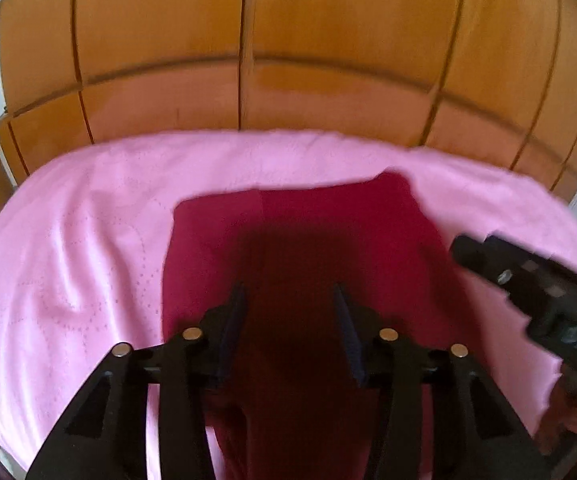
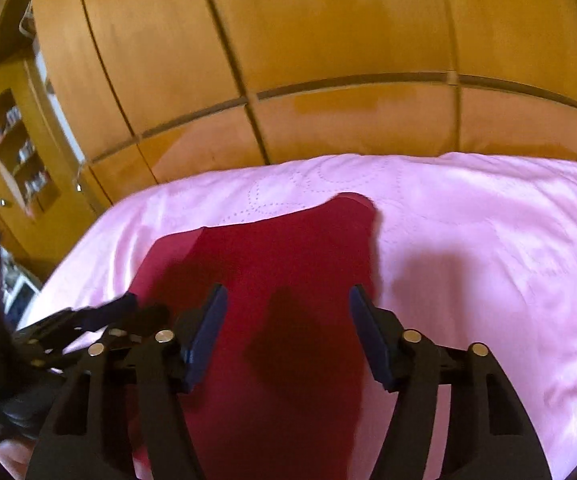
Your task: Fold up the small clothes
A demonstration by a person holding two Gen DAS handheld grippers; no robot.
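A dark red garment point(image 1: 300, 232) lies spread on a pink bedspread point(image 1: 88, 240). In the left wrist view my left gripper point(image 1: 288, 292) hovers over the garment's near part, jaws apart with nothing between the blue pads. The right gripper point(image 1: 472, 252) shows at the right edge there, blurred. In the right wrist view the garment point(image 2: 280, 248) fills the middle, one corner raised at its far end. My right gripper point(image 2: 286, 292) stands open above the cloth, holding nothing. The left gripper point(image 2: 120, 308) pokes in from the lower left, over the garment's left edge.
Wooden wardrobe doors point(image 1: 248, 60) rise just behind the bed's far edge. A wooden cabinet with a glass door point(image 2: 16, 152) stands at the left in the right wrist view. Pink bedspread point(image 2: 488, 260) extends to the right of the garment.
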